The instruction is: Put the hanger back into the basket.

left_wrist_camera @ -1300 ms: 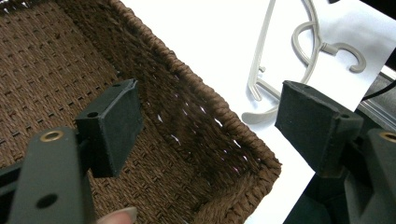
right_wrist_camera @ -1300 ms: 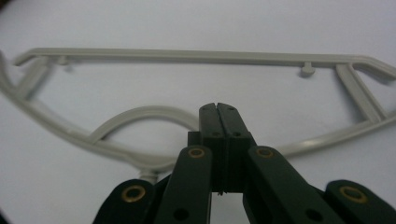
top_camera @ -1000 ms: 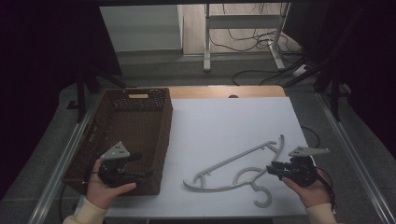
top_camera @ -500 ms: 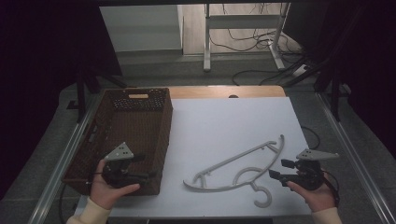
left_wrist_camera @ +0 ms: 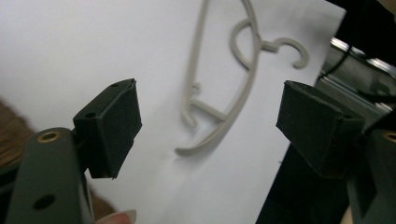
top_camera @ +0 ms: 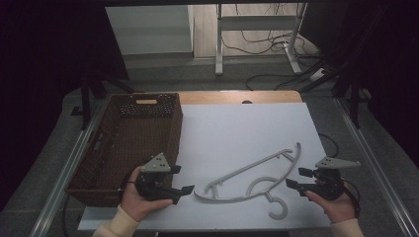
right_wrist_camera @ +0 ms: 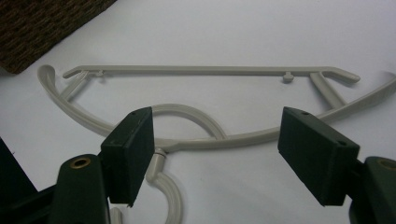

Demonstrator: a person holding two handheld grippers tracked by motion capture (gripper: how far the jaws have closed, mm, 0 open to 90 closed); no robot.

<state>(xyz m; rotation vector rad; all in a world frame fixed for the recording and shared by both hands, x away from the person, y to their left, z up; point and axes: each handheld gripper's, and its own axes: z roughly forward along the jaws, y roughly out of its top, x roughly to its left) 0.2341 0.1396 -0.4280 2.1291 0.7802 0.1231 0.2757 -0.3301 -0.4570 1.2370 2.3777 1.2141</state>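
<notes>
- Basket (top_camera: pixel 129 143): brown wicker, rectangular, on the left part of the white table (top_camera: pixel 237 133).
- Left gripper (top_camera: pixel 185 181): held in a hand just beside the basket's near right corner, jaws spread wide, nothing between them, aimed toward the hanger.
- Hanger (top_camera: pixel 257 175): pale grey plastic, lying flat on the table between the two grippers, hook end toward the near edge.
- Right gripper (top_camera: pixel 298 177): just right of the hanger, apart from it; jaws have just been opening and stand spread, empty.
</notes>
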